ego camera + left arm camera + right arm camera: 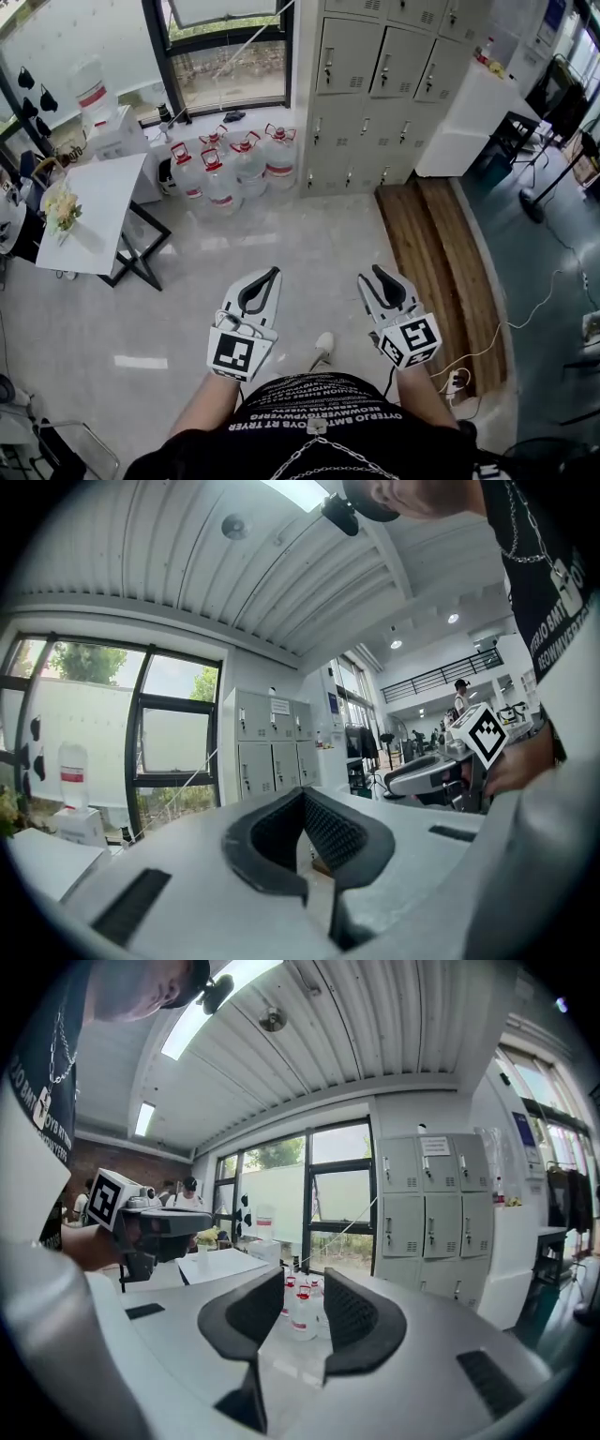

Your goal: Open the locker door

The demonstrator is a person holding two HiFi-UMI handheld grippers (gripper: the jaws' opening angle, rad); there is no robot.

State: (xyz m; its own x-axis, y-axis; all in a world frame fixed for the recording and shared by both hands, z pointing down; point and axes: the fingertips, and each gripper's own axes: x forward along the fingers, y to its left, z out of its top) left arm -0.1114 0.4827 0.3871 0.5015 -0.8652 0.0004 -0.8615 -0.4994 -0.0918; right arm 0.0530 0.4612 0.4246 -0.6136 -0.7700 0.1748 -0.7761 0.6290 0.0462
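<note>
Across room, against far wall beside window: grey metal locker bank [375,103], well apart from both grippers. Doors flat, pale grey, all closed. Each door has small vertical handle near its left edge. Wooden platform [441,253] lies on floor in front of it. Water bottles [234,164] stand just left of it. Fingertips of left gripper [273,273] meet, nothing between them. Jaws of right gripper [369,275] partly apart, empty; bottles show through gap in right gripper view.

A workplace utility corner: a bank of grey metal lockers [375,84], water-cooler bottles [230,164] clustered on the tiled floor [281,253], a white table [103,202], tall windows [230,56].
</note>
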